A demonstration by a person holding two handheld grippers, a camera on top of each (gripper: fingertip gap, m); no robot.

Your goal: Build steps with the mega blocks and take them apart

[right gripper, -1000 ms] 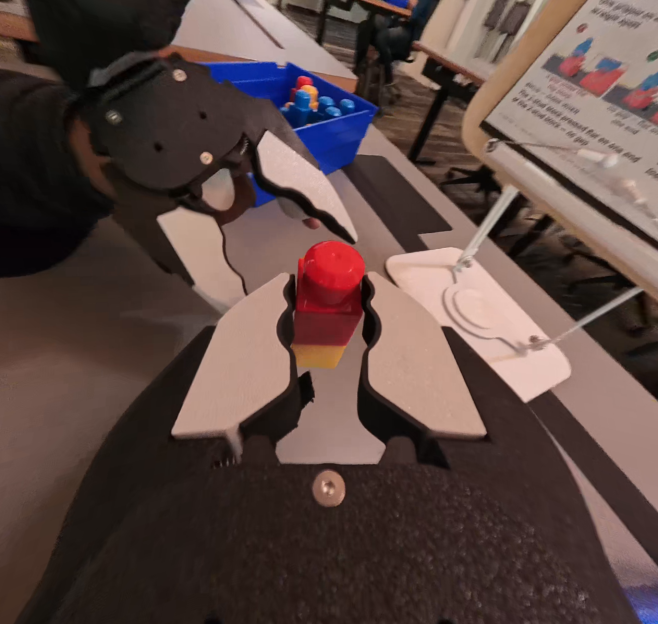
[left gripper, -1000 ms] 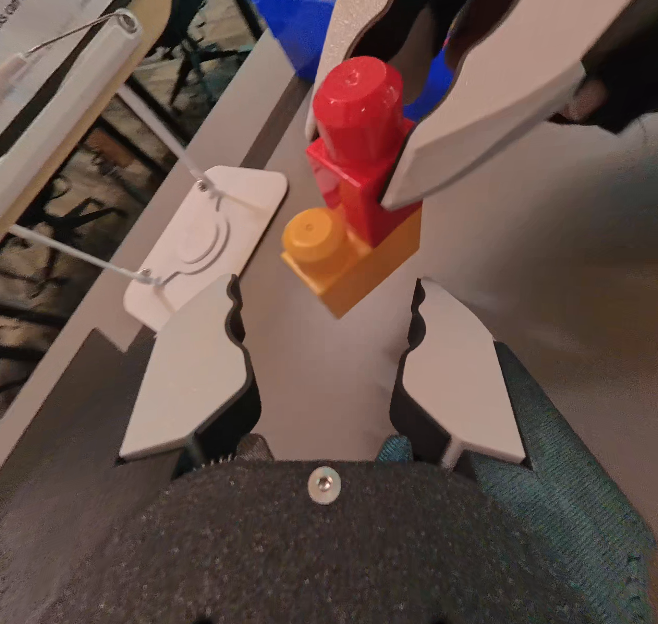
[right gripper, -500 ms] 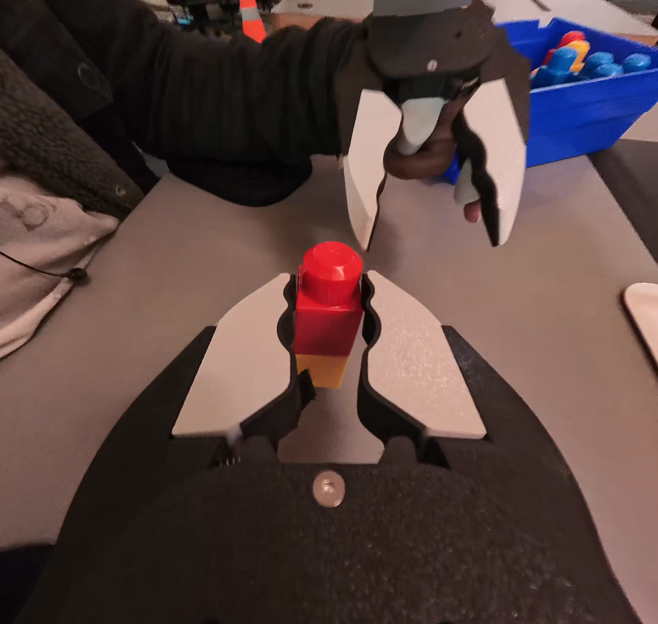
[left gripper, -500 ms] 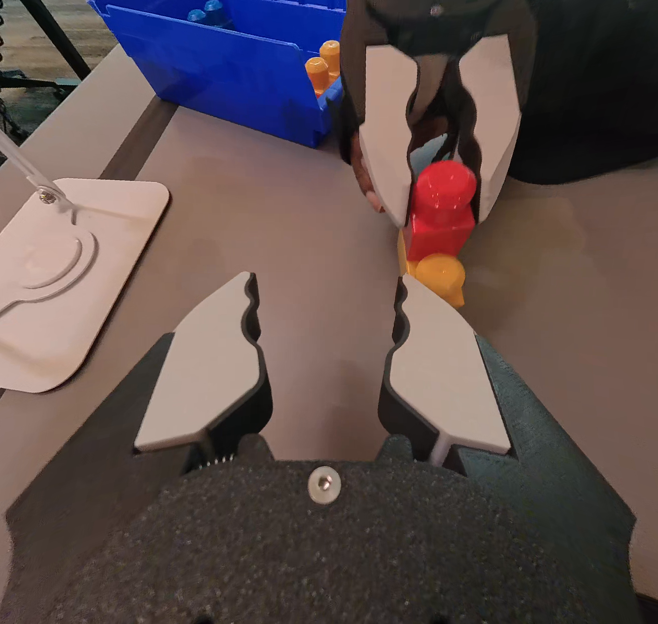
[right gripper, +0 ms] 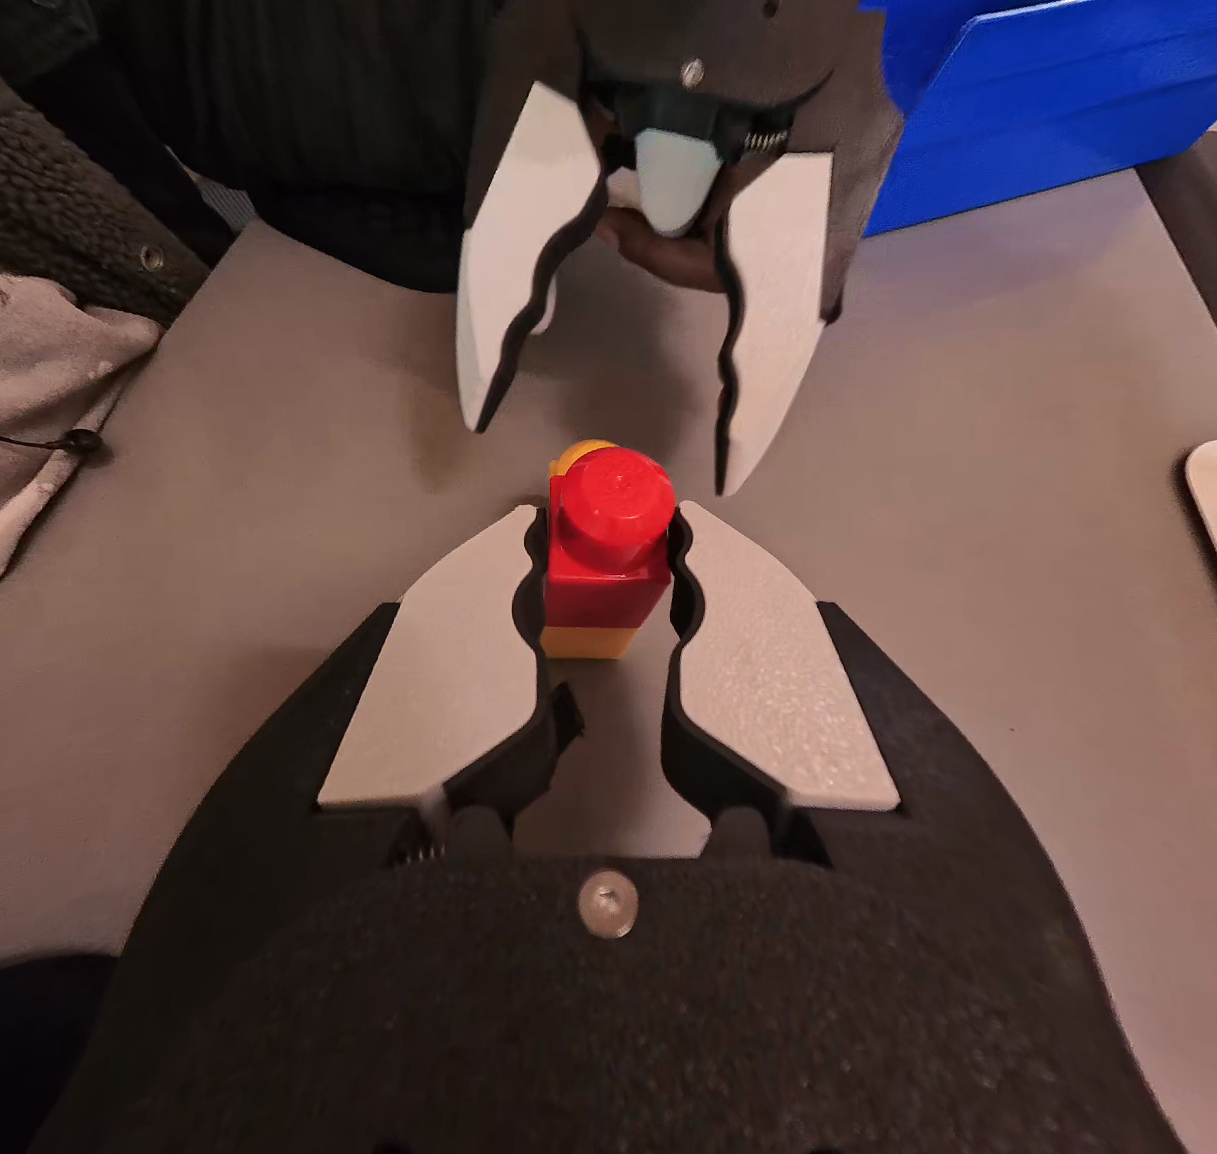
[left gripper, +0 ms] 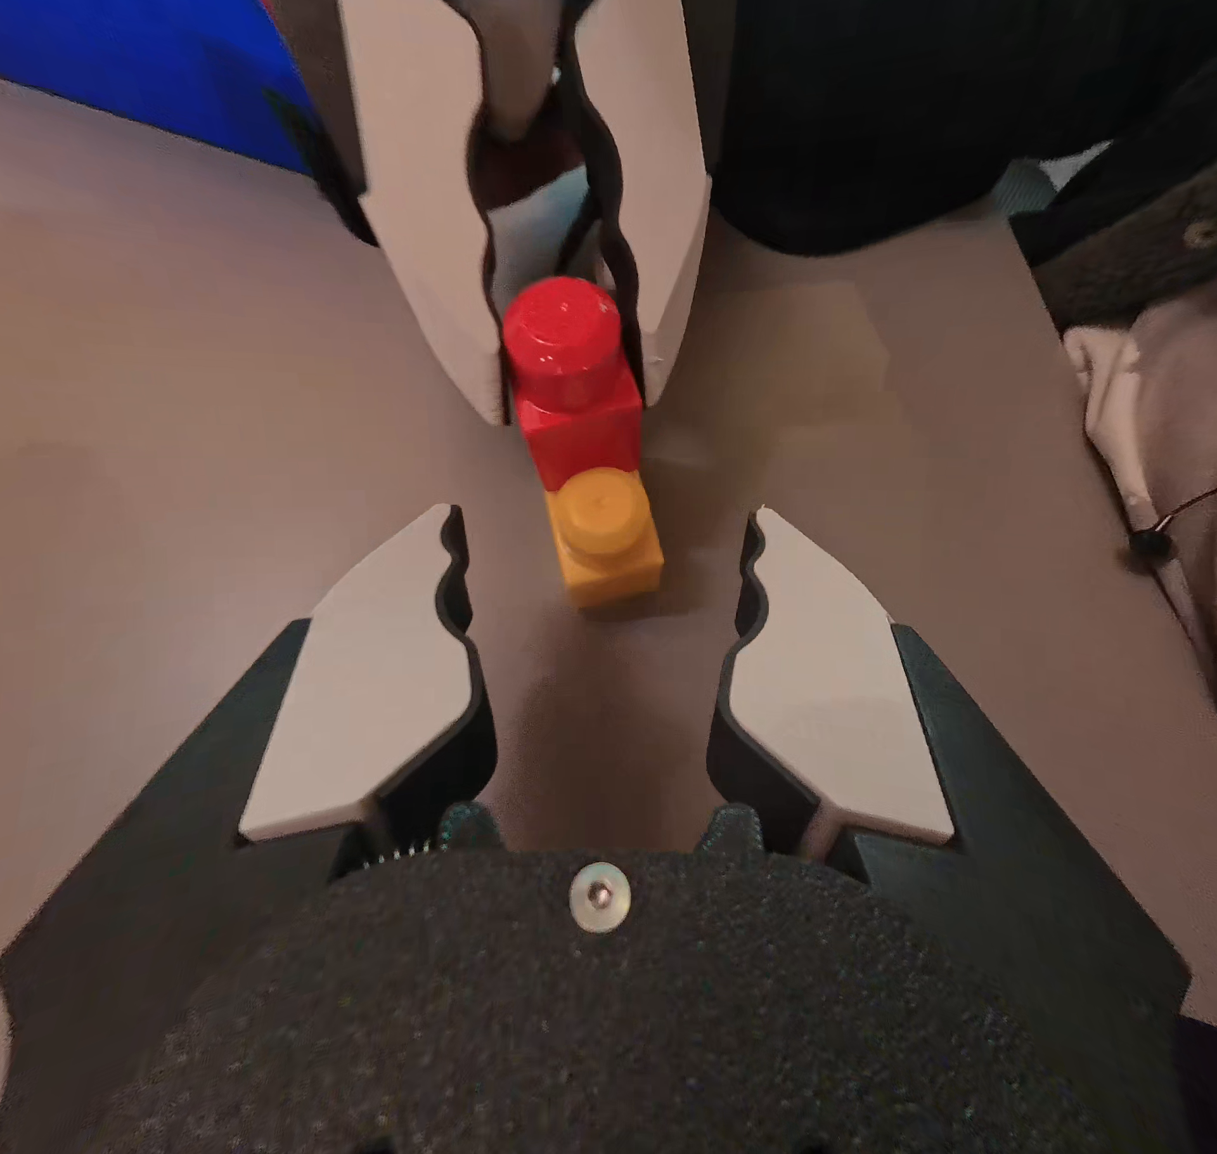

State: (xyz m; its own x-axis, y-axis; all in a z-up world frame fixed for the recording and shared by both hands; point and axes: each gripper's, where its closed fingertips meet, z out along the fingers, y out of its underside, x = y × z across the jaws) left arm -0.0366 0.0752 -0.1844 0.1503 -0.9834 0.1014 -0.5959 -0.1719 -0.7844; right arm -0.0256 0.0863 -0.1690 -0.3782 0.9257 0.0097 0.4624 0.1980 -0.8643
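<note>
**Meanwhile, the left gripper lined up on the orange block**

Meanwhile, the right gripper was closed on the red block, its two fingers pressed against the block's sides just below the stud. That red block sat on the near half of the orange block, as the right gripper saw it, and the orange block's free stud poked out just beyond the red one. The two-block step appeared to rest on the grey table.

A second before, the right gripper had carried the stack tilted and apparently clear of the table, with the left gripper off to one side. Half a second before, the stack was upright but lay to the right of the left gripper's spread fingers. Now the left gripper faced the stack head on, its fingers wide apart and empty, the orange block just ahead of its fingertips and centred between them. The two grippers pointed at each other across the blocks.

That swing suggested the step was built and the taking apart was starting: one gripper had the red block, and the other looked ready to close on the orange one for a pull. The blue bin of spare blocks stood behind the left gripper, well apart from the stack.
</note>
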